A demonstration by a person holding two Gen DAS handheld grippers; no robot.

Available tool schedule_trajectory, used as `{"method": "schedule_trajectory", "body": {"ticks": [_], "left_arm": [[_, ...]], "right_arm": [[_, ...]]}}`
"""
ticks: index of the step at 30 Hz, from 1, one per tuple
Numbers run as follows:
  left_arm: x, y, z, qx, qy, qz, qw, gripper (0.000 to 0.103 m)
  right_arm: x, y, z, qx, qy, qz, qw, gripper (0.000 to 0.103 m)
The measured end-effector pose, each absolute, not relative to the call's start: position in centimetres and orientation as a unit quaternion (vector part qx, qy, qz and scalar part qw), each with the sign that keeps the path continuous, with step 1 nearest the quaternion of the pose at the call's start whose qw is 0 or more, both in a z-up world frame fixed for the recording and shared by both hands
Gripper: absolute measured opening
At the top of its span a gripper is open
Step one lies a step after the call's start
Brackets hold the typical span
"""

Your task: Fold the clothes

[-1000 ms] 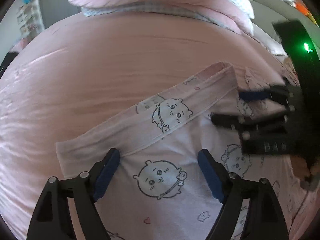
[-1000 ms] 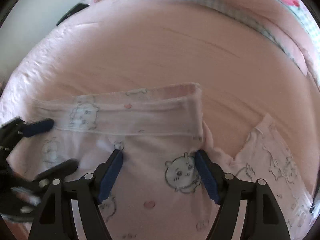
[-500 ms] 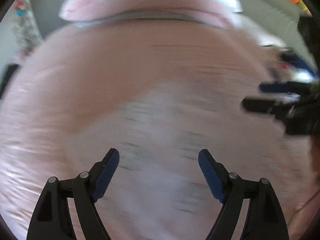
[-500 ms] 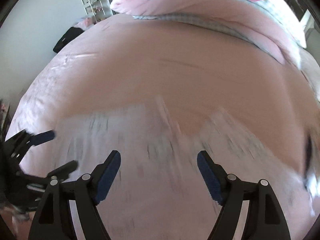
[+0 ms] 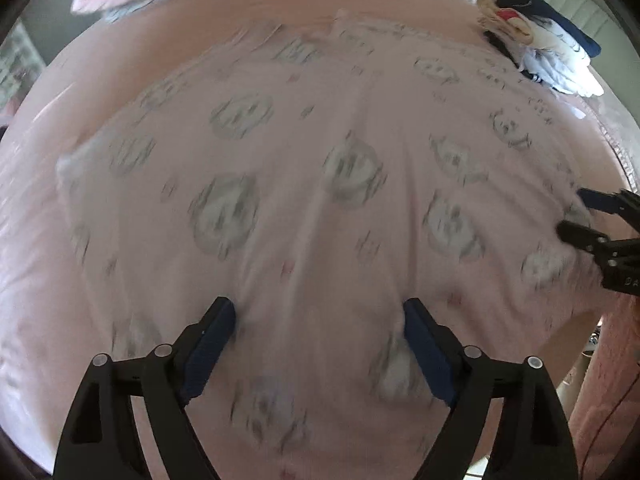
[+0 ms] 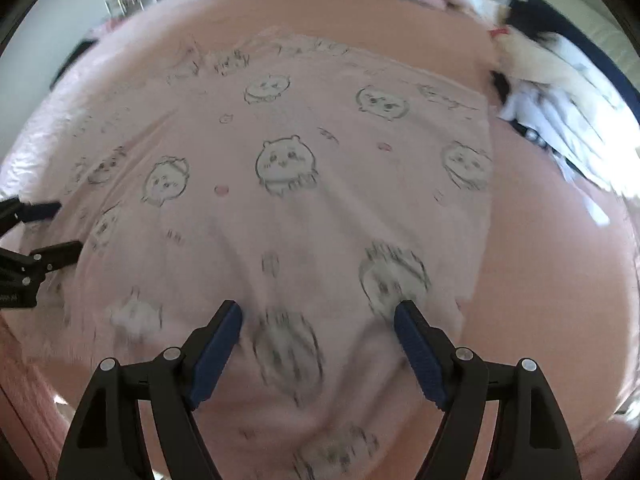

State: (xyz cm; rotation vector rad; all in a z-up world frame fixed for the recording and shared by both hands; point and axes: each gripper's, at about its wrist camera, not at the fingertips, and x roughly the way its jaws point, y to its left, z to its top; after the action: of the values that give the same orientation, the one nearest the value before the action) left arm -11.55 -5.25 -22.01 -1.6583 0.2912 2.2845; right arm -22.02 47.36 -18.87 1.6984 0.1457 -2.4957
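Pink bedsheet [image 6: 560,280] under blurred, seemingly textless cartoon-print garment [image 6: 280,200]; left gripper [image 5: 318,324] opening, right gripper [image 6: 318,320] spread.

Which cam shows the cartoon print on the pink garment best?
Right wrist view: the faces on the pink garment come out sharp enough to read near the middle. Left wrist view shows the same garment spread wider, but motion blur smears the print into grey blobs.

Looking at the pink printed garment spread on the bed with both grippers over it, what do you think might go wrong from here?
1. Both the left gripper and the right gripper stand open over the garment, holding nothing; the left's jaws are opening. A closing pinch might catch the pink bedsheet underneath too.
2. Soft creases run down the cloth's middle, so a fold could set them in.
3. The pile of clothes lies close to the garment's far corner and might get dragged along.
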Motion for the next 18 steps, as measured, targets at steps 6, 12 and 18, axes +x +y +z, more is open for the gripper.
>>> {"method": "schedule_trajectory", "body": {"ticks": [6,12,18], "left_arm": [[-7.0,-6.1,-22.2,-0.592,0.114,0.79,0.113,0.097],[-5.3,-7.2,-21.8,-0.594,0.071,0.797,0.082,0.097],[-5.5,-6.4,-18.3,-0.52,0.03,0.851,0.071,0.097]], "right_arm": [[-17.4,49.0,-19.3,0.542,0.061,-0.836,0.058,0.087],[-16.1,49.9,-20.1,0.529,0.038,-0.846,0.052,0.09],[-16.5,47.5,-18.0,0.497,0.075,-0.864,0.034,0.09]]}}
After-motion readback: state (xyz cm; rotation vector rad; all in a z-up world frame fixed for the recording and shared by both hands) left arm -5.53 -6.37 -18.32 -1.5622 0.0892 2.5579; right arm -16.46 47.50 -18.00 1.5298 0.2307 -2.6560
